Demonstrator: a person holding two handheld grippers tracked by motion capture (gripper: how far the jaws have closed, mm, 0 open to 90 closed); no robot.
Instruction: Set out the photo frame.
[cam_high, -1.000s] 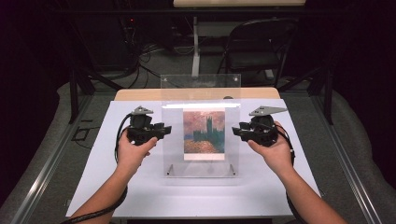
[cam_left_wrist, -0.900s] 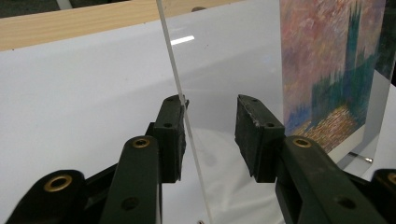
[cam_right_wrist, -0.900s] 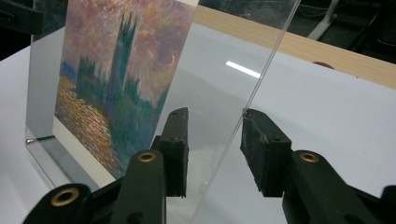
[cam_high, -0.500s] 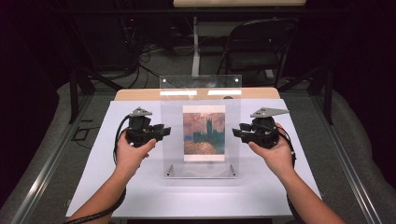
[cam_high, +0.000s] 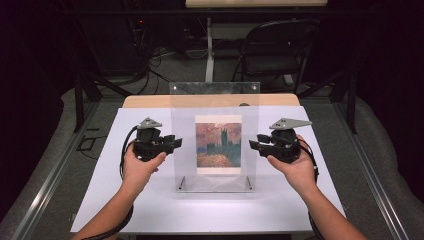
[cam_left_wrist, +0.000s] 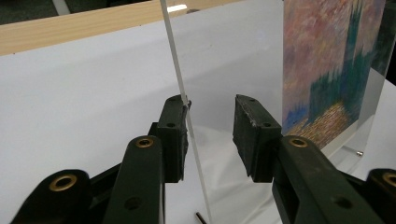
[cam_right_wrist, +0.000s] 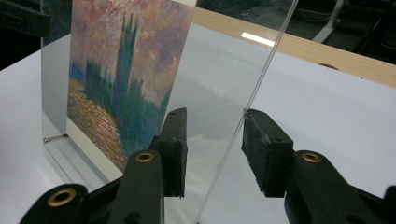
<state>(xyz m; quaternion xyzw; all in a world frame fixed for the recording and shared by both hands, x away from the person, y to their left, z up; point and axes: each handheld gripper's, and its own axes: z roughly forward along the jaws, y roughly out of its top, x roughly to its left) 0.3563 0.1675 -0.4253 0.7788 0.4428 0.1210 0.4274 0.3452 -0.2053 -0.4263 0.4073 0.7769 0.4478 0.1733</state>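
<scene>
The table has a white top with a pale wood strip along its far edge. The clear panel holds a painted picture: pink and orange sky, dark blue-green towers, orange-flecked water, white border below. Both grippers are black with brass-coloured rivets and grey top plates.

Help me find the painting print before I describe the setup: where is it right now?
In the high view the painting print stands upright inside the clear acrylic frame at the middle of the white table, between the left gripper and the right gripper.
</scene>
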